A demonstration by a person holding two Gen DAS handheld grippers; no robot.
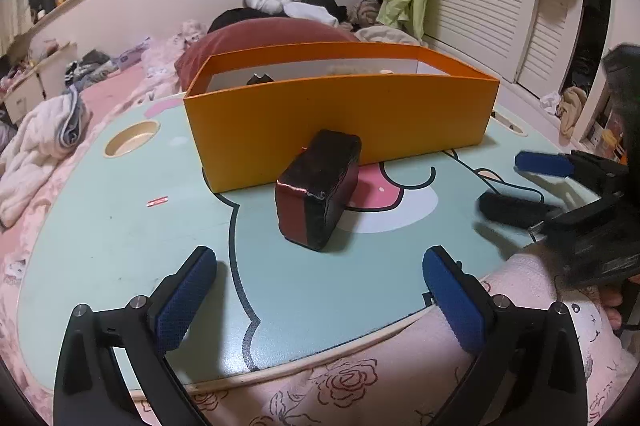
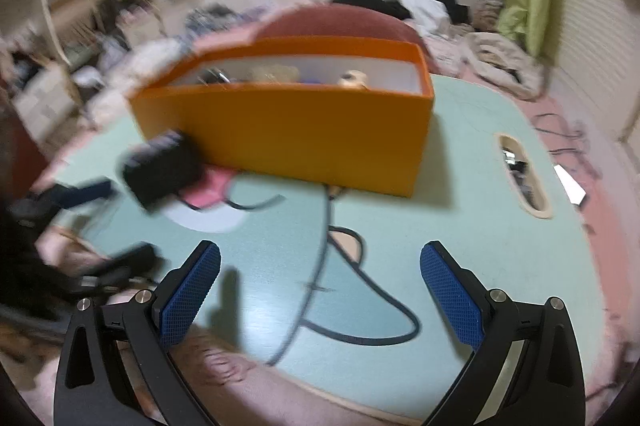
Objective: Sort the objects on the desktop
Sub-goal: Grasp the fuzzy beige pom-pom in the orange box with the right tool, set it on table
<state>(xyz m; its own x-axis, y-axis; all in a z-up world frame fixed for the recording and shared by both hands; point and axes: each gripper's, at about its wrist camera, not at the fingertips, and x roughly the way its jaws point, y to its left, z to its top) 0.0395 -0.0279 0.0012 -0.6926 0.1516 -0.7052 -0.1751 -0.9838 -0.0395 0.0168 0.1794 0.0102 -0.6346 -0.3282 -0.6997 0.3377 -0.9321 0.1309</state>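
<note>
A dark pouch (image 1: 318, 192) stands at the centre of the left wrist frame on the mint counter (image 1: 120, 210), touching the front wall of the orange box (image 1: 340, 122), probably its destination. The left gripper (image 1: 320, 290) hangs before the pouch, jaws wide and empty, apparently lined up to grasp. The right gripper (image 2: 320, 286), lower centre of its own view, waits over bare counter, jaws spread, holding nothing.

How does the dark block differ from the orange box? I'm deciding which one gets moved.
The dark block is small and solid, black with a dark red side; the orange box is far larger, open-topped and already holds things. The block lies loose in front of the box, apparently against its front wall. Both rest on the pale green table.
</note>
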